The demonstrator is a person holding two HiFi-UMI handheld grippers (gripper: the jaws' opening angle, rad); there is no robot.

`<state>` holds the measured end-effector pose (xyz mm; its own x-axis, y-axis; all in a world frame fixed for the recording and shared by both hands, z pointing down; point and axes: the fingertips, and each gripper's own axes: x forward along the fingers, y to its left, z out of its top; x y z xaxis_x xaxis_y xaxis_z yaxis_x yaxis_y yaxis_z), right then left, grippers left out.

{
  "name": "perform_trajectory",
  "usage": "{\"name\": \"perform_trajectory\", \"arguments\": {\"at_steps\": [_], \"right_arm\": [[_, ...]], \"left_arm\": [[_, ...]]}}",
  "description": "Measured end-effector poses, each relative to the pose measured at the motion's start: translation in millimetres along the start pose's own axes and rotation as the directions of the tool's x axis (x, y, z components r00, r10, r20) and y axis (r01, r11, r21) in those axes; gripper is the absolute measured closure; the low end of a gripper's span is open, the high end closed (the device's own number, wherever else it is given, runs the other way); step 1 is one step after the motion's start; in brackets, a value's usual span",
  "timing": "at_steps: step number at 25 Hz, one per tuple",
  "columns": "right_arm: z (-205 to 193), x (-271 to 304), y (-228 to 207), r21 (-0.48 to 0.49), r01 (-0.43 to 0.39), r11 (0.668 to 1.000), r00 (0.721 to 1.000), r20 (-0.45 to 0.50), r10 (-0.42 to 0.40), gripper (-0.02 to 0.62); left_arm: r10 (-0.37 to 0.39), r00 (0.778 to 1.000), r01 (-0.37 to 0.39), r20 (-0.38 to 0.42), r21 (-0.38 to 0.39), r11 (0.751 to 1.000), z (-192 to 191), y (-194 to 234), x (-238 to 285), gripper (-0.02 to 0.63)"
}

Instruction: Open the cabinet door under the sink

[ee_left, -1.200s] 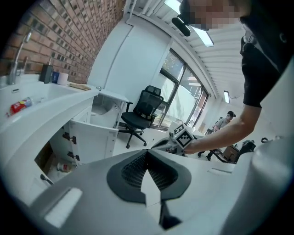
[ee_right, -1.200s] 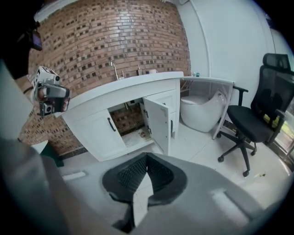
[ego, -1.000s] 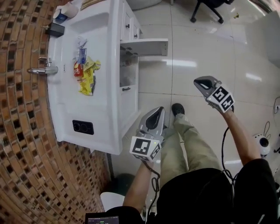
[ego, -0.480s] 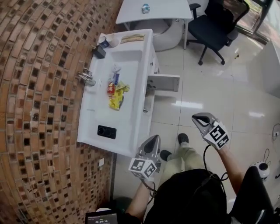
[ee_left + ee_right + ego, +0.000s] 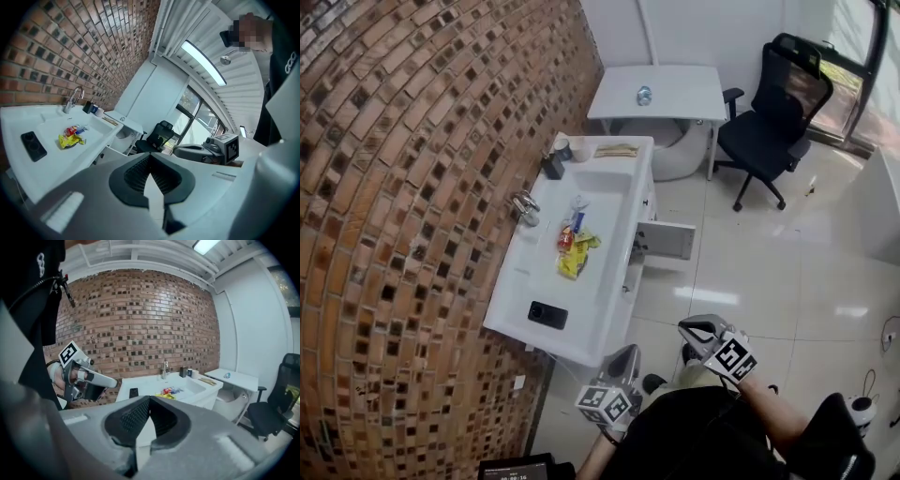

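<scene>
The door (image 5: 667,240) stands open. It is swung out from the cabinet (image 5: 628,277) front at about a right angle, a white panel projecting over the floor (image 5: 750,281). It sits below the sink (image 5: 609,183), about midway along the unit, on the side away from the brick wall (image 5: 412,187). A dark opening shows in the cabinet front just beside it. Nothing touches the door.

Both grippers are well apart from the door, held close to the person's body at the bottom of the head view.

Left gripper (image 5: 626,354): jaws closed, pads together, nothing between them. It hangs just off the near corner of the counter and points along the unit.

Right gripper (image 5: 696,330): jaws closed and empty. It hangs near the left one, over the floor, farther out from the cabinet.

Sink contents: yellow and red wrappers (image 5: 573,251) lie in the basin. The faucet (image 5: 525,208) stands on the wall side. A black slab (image 5: 547,315) lies flat on the counter at the near end. A cup (image 5: 562,143) and a dark box (image 5: 551,167) stand at the far end, near the wall.

Beyond the unit: a white table (image 5: 675,108) bears one small round object (image 5: 644,95). A black chair (image 5: 773,122) stands just beside the table.
</scene>
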<state>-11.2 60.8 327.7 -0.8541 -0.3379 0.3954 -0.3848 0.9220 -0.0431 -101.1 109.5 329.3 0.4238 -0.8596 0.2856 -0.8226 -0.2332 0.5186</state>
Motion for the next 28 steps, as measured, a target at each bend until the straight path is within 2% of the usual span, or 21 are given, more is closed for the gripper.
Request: {"name": "perform_trajectory", "arguments": {"at_steps": [4, 7, 10, 15, 21, 25, 28], "right_arm": [[6, 12, 37, -0.068, -0.073, 0.995, 0.997, -0.001, 0.073, 0.603], [0, 11, 54, -0.102, -0.109, 0.989, 0.994, -0.019, 0.107, 0.603], [-3, 6, 61, -0.068, -0.116, 0.991, 0.993, -0.016, 0.115, 0.603], [-11, -4, 57, 0.027, -0.084, 0.996, 0.996, -0.008, 0.085, 0.603], [-17, -8, 59, 0.044, -0.077, 0.996, 0.997, -0.01, 0.078, 0.603], [-15, -9, 64, 0.039, -0.082, 0.996, 0.997, -0.003, 0.082, 0.603], [-13, -11, 68, 0.032, -0.086, 0.996, 0.996, 0.003, 0.086, 0.603]], "left_arm": [[-0.017, 1.0, 0.017, 0.004, 0.067, 0.998, 6, 2, -1, 0.591], [-0.028, 1.0, 0.027, 0.008, 0.079, 0.997, 14, -3, 0, 0.591], [-0.044, 0.999, 0.043, 0.004, 0.08, 0.996, 16, -12, 0, 0.591], [-0.085, 0.995, 0.089, -0.046, 0.093, 0.992, -4, -25, 1, 0.591], [-0.108, 0.992, 0.114, -0.069, 0.092, 0.989, -12, -42, -2, 0.591], [-0.099, 0.993, 0.107, -0.07, 0.119, 0.987, -17, -38, -7, 0.591], [-0.095, 0.994, 0.101, -0.056, 0.108, 0.989, -17, -37, -11, 0.591]]}}
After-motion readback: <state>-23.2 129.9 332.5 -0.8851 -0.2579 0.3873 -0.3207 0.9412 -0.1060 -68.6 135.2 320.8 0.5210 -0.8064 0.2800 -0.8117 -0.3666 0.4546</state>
